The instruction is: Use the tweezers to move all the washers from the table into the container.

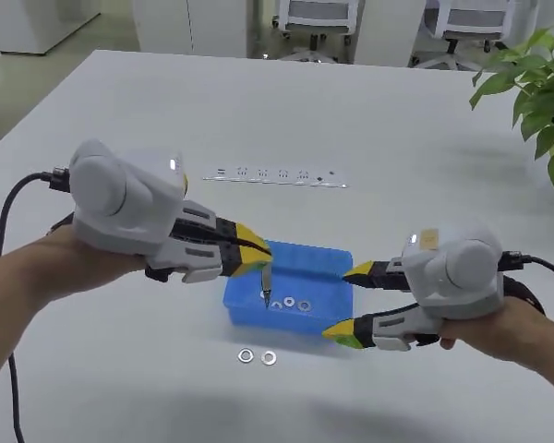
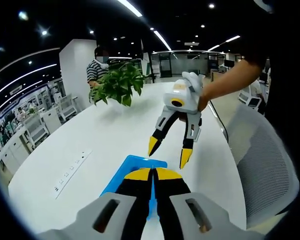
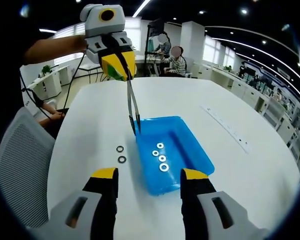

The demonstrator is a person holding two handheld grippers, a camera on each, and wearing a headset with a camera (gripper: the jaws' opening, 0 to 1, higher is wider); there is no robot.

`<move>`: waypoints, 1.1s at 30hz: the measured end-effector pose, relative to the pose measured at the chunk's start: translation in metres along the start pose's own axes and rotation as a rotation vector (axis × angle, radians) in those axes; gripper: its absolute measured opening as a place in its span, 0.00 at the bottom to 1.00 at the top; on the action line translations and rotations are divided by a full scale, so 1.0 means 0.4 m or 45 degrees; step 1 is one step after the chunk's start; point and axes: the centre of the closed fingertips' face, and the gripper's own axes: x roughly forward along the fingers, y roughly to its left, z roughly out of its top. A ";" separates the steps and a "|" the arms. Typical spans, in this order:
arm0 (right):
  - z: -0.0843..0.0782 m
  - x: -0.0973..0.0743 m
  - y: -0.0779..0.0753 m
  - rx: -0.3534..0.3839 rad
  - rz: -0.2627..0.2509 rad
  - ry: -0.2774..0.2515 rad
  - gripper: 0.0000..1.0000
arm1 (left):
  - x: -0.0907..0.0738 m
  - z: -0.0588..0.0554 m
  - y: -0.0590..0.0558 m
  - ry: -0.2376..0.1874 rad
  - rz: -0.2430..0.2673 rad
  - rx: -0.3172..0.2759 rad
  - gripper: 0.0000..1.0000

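Above the container (image 1: 330, 265), left gripper (image 1: 261, 250) pinches tweezers (image 1: 267, 281); 2 washers (image 1: 246, 355) lie outside.

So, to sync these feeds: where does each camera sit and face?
Head view: on the headset, looking down at the blue container; both forearms show, holding left tongs and right tongs.
Left gripper view: rides the left tongs, facing the right tongs and its arm.
Right gripper view: rides the right tongs, facing the left tongs, tweezers and arm.
Shared: all see the container.
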 end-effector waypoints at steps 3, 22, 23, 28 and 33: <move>-0.005 -0.006 0.006 0.007 -0.004 -0.002 0.53 | -0.002 -0.001 -0.009 0.001 -0.010 -0.001 0.05; -0.036 -0.030 0.041 0.054 0.001 -0.027 0.63 | 0.028 -0.051 -0.070 0.031 -0.082 -0.018 0.05; -0.037 -0.030 0.043 0.052 0.002 -0.027 0.63 | 0.030 -0.054 -0.072 0.033 -0.085 -0.021 0.05; -0.041 -0.031 0.049 0.052 0.009 -0.029 0.63 | 0.040 -0.070 -0.089 0.047 -0.113 -0.024 0.05; -0.045 -0.032 0.057 0.050 0.014 -0.026 0.63 | 0.046 -0.080 -0.100 0.059 -0.130 -0.024 0.05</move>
